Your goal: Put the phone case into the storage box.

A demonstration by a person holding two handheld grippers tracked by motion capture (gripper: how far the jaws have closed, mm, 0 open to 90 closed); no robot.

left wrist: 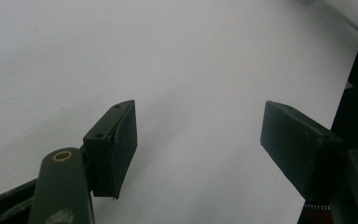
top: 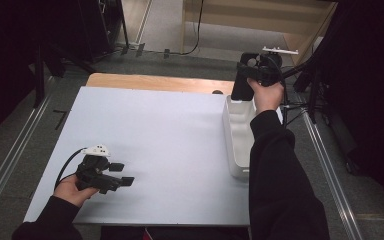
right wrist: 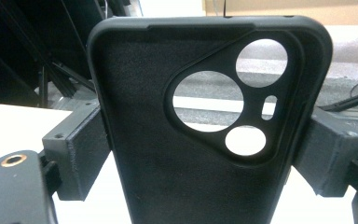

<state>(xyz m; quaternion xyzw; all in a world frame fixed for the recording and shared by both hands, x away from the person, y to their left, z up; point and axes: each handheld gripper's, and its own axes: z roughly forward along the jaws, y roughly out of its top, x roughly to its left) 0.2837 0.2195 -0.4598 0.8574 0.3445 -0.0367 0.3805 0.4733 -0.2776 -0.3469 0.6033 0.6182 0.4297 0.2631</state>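
A black phone case (right wrist: 140, 154) with round camera cut-outs stands upright between my right gripper's jaws, its hollow inside facing the camera. My right gripper (right wrist: 203, 158) is shut on the case, one pad pressing on each long edge. In the high view the right gripper (top: 247, 77) holds the case (top: 241, 87) in the air above the far end of a white tray (top: 236, 145) at the table's right side. My left gripper (top: 122, 174) rests low near the table's front left, in a hand. Its jaws (left wrist: 200, 140) stand open over bare white tabletop with nothing between them.
The white table (top: 155, 130) has a wooden strip (top: 155, 82) along its far edge. Dark stands and cables (top: 310, 85) crowd the floor right of the tray. A pale wooden frame (top: 260, 20) stands beyond the table.
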